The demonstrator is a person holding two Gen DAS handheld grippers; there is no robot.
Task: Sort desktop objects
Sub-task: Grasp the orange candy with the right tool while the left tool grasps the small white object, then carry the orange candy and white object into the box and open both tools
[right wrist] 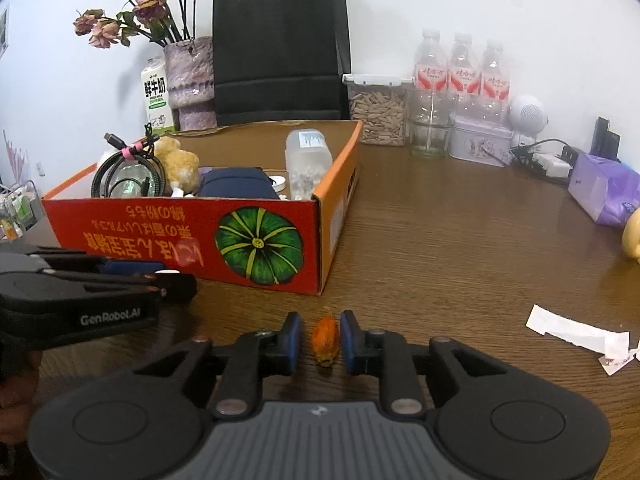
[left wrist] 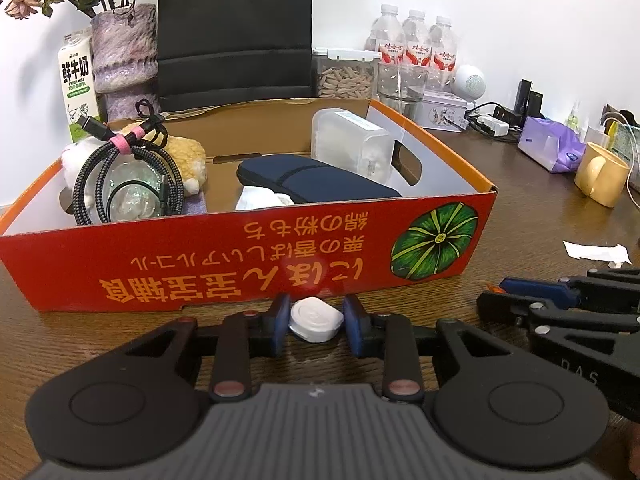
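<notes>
Desktop objects sat at both pairs of tongs. The left tongs (left wrist: 317, 311) were narrowed around a small white rounded device (left wrist: 316, 321), their blue pads (left wrist: 283, 316) meeting it on both sides as it rested on the wooden table (right wrist: 440, 260), just in front of the red cardboard box (left wrist: 240, 264). The right tongs (right wrist: 320, 322) were drawn in close on a small orange object (right wrist: 326, 340), which hung between the pads low over the table, near the box's front corner. The 2 tools lay side by side, near each other but apart.

Inside the box lay a coiled braided cable (left wrist: 120, 176) bound with a pink tie, a tan plush toy (left wrist: 188, 156), a navy pouch (left wrist: 320, 184), a crumpled white tissue (left wrist: 260, 200) and a translucent plastic container (left wrist: 352, 144) leaning on the right wall.

To the right on the table lay a torn paper scrap (right wrist: 572, 330), and farther off stood a yellow mug (left wrist: 600, 178) beside a purple tissue pack (left wrist: 552, 148). Along the wall behind the box stood a milk carton (left wrist: 78, 80), a mottled vase (left wrist: 124, 48) of dried roses, a black paper bag (right wrist: 280, 40), a clear jar of seeds (left wrist: 346, 76) and 3 water bottles (left wrist: 416, 40).
</notes>
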